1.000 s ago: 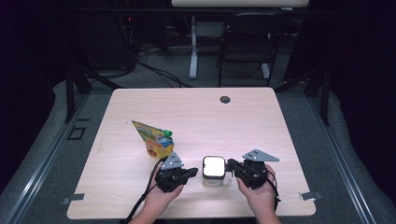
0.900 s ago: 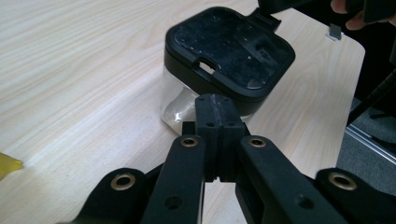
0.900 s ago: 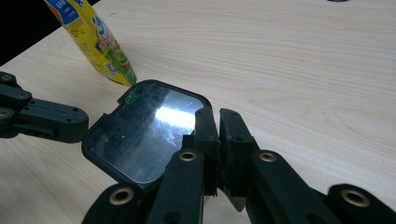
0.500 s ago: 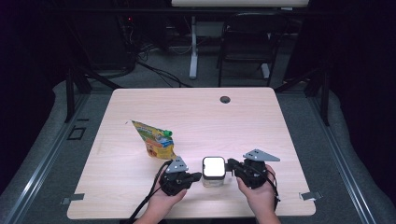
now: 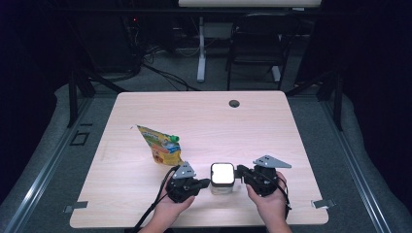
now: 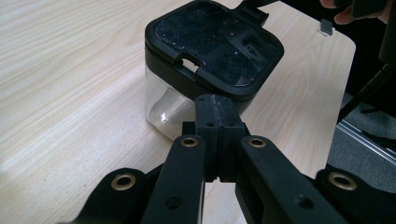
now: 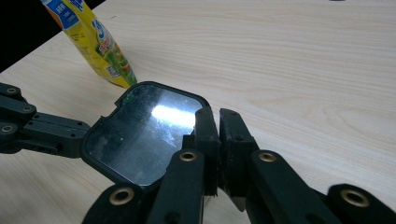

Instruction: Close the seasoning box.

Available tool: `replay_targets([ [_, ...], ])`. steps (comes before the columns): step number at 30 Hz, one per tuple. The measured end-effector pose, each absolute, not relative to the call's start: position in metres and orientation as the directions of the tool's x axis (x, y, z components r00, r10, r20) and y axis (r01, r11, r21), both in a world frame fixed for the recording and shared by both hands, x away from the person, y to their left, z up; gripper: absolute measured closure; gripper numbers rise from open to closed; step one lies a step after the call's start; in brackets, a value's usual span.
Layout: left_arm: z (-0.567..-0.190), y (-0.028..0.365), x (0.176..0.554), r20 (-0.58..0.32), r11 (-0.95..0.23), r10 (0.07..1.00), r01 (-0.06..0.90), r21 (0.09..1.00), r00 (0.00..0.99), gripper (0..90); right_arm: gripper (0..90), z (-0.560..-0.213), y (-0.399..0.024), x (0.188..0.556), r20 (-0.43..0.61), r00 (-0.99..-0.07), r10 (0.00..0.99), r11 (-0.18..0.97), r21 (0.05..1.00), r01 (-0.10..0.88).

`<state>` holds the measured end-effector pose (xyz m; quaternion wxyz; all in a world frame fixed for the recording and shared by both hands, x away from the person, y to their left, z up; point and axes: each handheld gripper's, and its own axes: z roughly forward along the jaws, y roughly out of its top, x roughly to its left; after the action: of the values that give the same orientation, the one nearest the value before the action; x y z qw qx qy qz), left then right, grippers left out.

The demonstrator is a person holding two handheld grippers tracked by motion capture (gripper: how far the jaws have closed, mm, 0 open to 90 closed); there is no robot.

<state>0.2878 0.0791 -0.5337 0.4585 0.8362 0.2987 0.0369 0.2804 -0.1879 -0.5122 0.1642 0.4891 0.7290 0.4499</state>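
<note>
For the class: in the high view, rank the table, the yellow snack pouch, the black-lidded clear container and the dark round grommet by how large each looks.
1. table
2. yellow snack pouch
3. black-lidded clear container, close to the pouch in apparent size, so that order is unsure
4. dark round grommet

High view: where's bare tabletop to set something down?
Free: the far half between the pouch and the grommet hole; the right side past the right gripper; the near-left corner. Crowded: near centre, where both grippers flank the container, left gripper beside it.
</note>
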Motion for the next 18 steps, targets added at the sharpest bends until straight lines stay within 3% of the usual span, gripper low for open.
replay_targets([
  [18,-0.5246,0.0739,0.2879,-0.207,-0.393,0.521,0.448,0.803,0.828,90.0,87.1,-0.513,-0.1896,0.2805,0.211,-0.463,0.861,0.106,0.816,0.568],
])
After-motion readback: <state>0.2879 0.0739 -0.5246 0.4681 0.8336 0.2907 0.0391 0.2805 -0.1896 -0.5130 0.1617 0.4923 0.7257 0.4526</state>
